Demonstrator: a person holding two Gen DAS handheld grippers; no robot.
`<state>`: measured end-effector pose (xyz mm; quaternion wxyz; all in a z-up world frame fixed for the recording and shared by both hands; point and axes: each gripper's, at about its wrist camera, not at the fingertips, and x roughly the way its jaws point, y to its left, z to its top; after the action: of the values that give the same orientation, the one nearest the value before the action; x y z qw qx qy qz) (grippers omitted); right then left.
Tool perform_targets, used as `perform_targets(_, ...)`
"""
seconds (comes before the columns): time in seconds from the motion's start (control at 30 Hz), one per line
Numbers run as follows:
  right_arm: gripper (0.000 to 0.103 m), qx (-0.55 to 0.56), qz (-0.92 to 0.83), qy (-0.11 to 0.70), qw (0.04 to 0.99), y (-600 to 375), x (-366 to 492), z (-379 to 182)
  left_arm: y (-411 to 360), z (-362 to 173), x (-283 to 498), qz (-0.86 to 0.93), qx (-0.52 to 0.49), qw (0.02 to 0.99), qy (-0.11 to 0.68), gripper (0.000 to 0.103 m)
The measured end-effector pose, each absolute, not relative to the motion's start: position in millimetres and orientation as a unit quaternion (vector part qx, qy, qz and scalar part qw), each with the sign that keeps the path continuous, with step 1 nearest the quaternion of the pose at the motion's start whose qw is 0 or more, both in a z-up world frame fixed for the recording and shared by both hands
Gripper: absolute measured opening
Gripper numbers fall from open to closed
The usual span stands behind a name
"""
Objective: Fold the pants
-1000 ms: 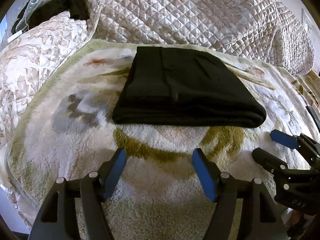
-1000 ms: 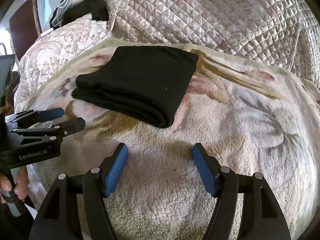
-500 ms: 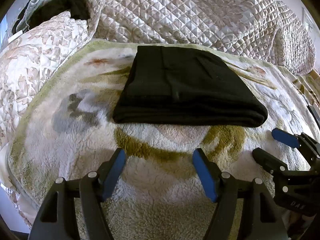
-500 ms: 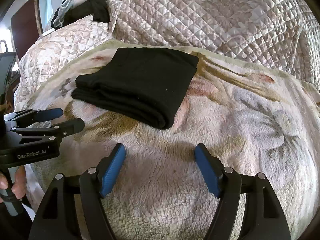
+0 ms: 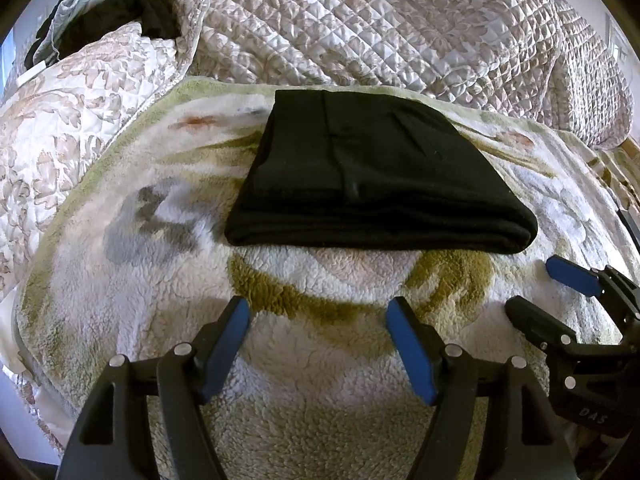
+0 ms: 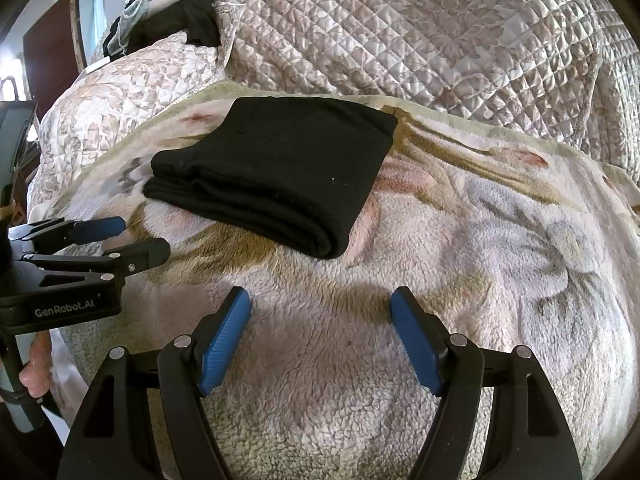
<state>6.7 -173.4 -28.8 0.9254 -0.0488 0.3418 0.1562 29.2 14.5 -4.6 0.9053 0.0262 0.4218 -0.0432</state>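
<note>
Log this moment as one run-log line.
folded black fabric pants flat on fleece blanket | left gripper open, empty | right gripper open, empty

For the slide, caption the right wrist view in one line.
Folded black pants rest on the fleece blanket; right gripper and left gripper hang open, short of them.

Bright daylight, soft shadows, sharp ctr, heavy fisheye edge warp.
</note>
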Motion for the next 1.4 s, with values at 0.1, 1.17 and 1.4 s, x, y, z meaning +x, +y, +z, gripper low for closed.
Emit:
perform_targets(0.1,0.073,-0.049,0.156,0.342,0.926,-173.1,6.6,-28.8,14.3,-4.4,29.3,-0.043,0.025,0.905,0.422,0.075)
perform_targets(1.17,0.075,-0.049,0.155,0.341,0.926,-172.3,6.8,-29.0,14.2,-4.8,30.5,-0.042,0.028,0.905,0.422,0.078)
perform_targets(1.4,0.075,-0.049,0.155,0.34,0.926,-172.9,7.3,-28.7,14.0,-5.0,30.5,-0.042,0.029,0.905,0.422,0.078)
